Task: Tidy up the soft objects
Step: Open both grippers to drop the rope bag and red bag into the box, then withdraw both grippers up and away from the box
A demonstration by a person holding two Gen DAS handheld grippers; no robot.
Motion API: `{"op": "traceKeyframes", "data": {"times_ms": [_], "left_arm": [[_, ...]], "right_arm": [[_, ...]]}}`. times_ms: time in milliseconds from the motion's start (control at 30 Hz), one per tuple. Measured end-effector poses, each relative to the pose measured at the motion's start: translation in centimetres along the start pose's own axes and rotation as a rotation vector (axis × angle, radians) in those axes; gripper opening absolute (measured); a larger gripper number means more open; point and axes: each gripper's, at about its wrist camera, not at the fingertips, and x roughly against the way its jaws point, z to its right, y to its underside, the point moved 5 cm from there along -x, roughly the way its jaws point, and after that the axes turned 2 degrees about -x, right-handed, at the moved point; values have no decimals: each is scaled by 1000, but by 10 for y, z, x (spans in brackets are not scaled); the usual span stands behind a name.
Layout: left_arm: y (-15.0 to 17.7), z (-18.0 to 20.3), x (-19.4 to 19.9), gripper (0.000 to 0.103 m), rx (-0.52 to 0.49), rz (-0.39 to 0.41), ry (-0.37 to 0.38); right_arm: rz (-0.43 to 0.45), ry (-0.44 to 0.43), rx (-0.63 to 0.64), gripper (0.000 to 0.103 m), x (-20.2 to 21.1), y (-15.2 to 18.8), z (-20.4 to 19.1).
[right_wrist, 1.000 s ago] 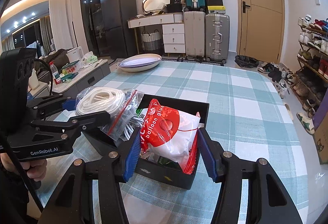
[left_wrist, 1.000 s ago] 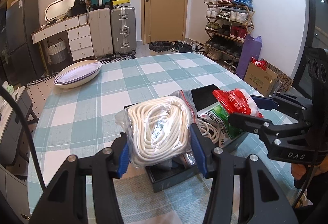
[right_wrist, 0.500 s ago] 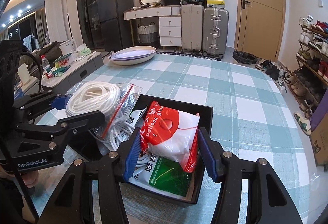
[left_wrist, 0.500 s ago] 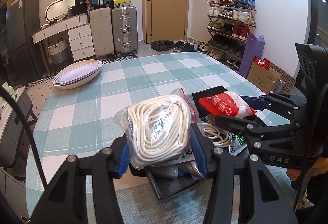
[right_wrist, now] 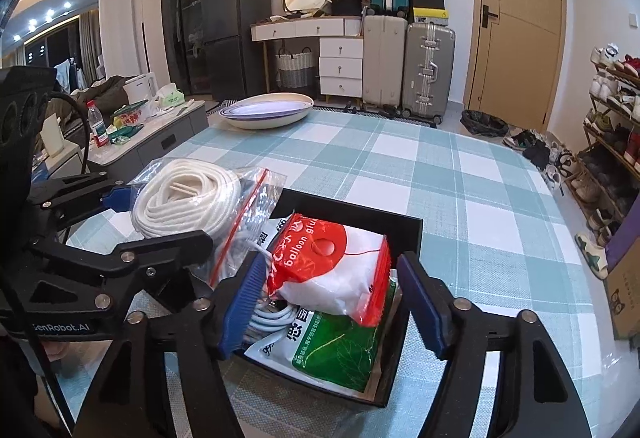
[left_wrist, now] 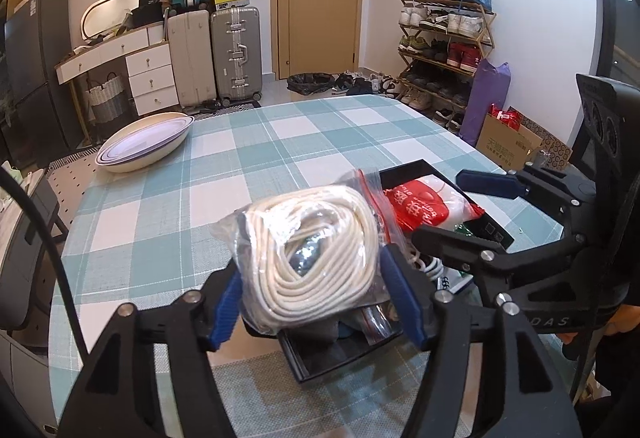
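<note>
Rope bag (left_wrist: 316, 258) and balloon glue packet (right_wrist: 336, 270) now sit in the black box (right_wrist: 404, 234) on the table (left_wrist: 248, 173). Your left claw (left_wrist: 316, 302) and right claw (right_wrist: 334, 302) have just been opening, both released with items between; deposit looks done.

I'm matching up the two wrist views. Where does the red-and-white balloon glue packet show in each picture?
Left wrist view: red-and-white balloon glue packet right of centre, in the black tray, behind the bagged white rope.
Right wrist view: packet at lower centre, between the open right gripper's blue pads.
Shared landmark: the white oval bowl at the table's far edge.
</note>
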Motion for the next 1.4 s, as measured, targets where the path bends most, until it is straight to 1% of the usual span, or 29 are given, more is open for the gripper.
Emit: {"op": "traceKeyframes", "data": {"times_ms": [33,67,100,167,200,233,267,300,433,700,867,933,1033,1200,1400], "left_arm": [[1,0,2,73,4,2,5],[1,0,3,76,7,2,8],[1,1,5,80,10,3,9],[2,1,9,81,15,10,13],[2,1,11,82,17,11,17],[3,1,13,87,22,16,19],[3,0,15,91,26,19,17],[4,-1,17,97,31,24,13],[9,-3,27,103,48,51,10],[23,-7,36,103,66,82,-54],[32,-2,38,103,41,95,-90],[34,-1,40,103,44,107,-95],[39,-3,40,103,65,114,-97],[45,-4,38,103,75,123,-113],[50,-9,38,103,87,152,-137]], "right_arm": [[7,15,2,85,2,1,1],[11,23,1,86,4,1,3],[12,26,-5,88,6,3,6],[7,34,-15,93,10,6,10],[11,43,-19,97,12,8,12],[16,49,-24,100,14,9,14],[22,53,-28,101,16,10,16],[26,51,-37,101,18,12,17],[53,28,-63,102,28,17,20],[132,-2,-61,102,55,24,13],[162,1,-46,102,65,31,8],[166,0,-48,102,69,34,7],[202,6,-42,102,76,38,5],[222,19,-16,102,83,41,0],[234,12,-9,102,85,45,-3]]}}
